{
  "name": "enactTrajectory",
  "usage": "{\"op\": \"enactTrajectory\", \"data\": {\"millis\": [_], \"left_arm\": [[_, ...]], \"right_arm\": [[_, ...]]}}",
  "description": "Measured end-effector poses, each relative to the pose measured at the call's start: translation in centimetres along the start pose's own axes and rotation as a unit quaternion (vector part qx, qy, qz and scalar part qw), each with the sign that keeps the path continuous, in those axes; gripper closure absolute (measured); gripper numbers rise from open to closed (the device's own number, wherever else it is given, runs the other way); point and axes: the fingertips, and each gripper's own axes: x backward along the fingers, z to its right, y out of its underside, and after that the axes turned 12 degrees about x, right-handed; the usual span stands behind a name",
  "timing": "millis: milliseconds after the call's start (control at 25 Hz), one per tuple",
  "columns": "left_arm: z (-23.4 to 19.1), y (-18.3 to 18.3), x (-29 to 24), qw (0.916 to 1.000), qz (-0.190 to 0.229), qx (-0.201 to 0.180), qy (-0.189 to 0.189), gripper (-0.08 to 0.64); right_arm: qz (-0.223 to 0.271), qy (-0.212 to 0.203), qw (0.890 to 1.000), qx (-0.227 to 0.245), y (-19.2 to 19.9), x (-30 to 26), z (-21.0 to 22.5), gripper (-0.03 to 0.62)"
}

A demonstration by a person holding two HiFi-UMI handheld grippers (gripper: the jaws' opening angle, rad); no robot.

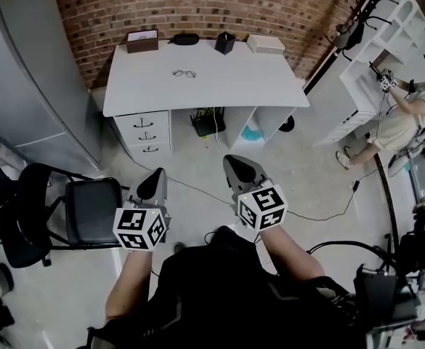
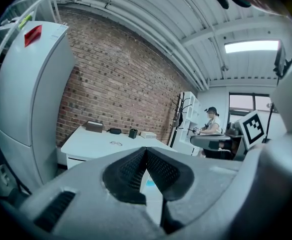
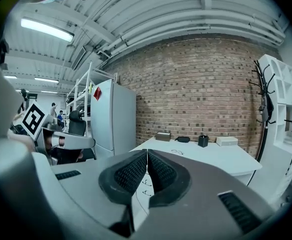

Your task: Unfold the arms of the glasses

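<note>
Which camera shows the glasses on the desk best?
The head view: it looks down on the glasses, so both lenses show against the white desk. Both gripper views, left and right, show the glasses only as a tiny flat outline, low and far off.

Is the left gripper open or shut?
The left gripper is shut: its dark pads meet at the tips, with nothing between them.

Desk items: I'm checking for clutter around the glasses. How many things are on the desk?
5 on the desk: glasses near the middle; along the back edge, left to right, brown box, black case, black cup, white box. None look hidden.
</note>
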Motion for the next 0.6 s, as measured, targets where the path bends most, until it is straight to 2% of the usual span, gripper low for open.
{"op": "enactTrajectory", "data": {"millis": [280,600], "left_arm": [[-0.5,-0.4,-1.0,0.9999,-0.001,0.002,0.013,0.551],[-2.0,-1.7,-4.2,1.0000,-0.003,-0.005,-0.007,0.551]], "right_arm": [[0.001,-0.006,1.000,-0.005,-0.4,-2.1,0.1,0.583],[0.013,-0.031,0.999,-0.010,-0.7,-6.4,1.7,0.583]]}}
